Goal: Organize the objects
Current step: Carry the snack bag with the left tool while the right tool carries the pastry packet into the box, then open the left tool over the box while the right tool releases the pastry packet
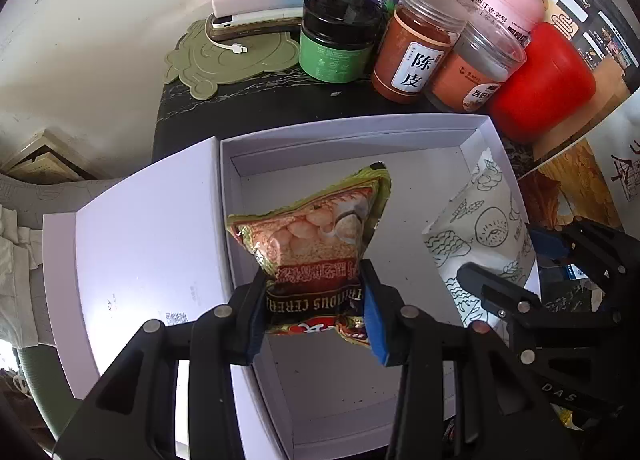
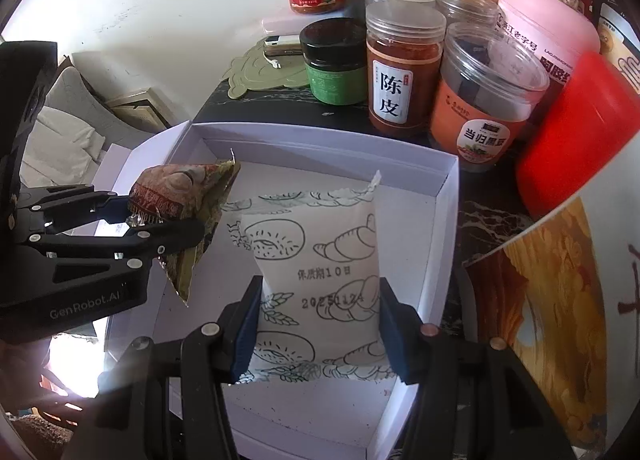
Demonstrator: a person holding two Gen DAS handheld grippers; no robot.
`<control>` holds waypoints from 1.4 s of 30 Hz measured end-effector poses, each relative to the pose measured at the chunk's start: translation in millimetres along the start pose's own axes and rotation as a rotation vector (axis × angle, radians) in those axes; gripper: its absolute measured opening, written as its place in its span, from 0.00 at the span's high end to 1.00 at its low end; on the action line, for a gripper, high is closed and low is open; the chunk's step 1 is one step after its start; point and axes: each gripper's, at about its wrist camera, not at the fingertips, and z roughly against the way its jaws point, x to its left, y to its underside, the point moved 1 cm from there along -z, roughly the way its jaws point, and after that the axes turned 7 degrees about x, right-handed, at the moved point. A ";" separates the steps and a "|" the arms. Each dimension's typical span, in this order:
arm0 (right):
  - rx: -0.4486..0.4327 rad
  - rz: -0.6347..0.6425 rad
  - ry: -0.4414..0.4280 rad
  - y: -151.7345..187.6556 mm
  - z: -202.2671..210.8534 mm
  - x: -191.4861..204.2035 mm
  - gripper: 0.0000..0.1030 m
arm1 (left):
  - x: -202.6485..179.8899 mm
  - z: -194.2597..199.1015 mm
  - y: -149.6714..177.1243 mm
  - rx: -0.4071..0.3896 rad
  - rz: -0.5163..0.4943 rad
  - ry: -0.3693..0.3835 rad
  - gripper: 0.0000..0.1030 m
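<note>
My left gripper is shut on a green and red cereal snack packet, which hangs over the left side of an open white box. My right gripper is shut on a white bread packet printed with pastry line drawings, held over the same white box. In the right wrist view the left gripper and its cereal snack packet come in from the left. In the left wrist view the right gripper and the white bread packet are at the right.
The box lid lies flat to the left of the box. Behind the box stand several jars: a green jar, an orange-red labelled jar, a clear-lidded jar and a red container. A green mat holds a power bank.
</note>
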 end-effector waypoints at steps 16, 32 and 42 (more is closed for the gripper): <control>-0.011 0.004 0.022 -17.0 -18.3 -8.3 0.48 | 0.5 -24.2 -36.9 -0.011 -0.026 -0.033 0.62; -0.026 -0.002 0.055 -18.3 -21.2 -11.9 0.45 | 10.2 -30.7 -39.8 0.013 0.047 0.004 0.61; -0.029 0.017 0.085 -15.0 -4.7 -3.9 0.41 | 5.0 -8.0 -44.4 -0.010 0.019 -0.073 0.55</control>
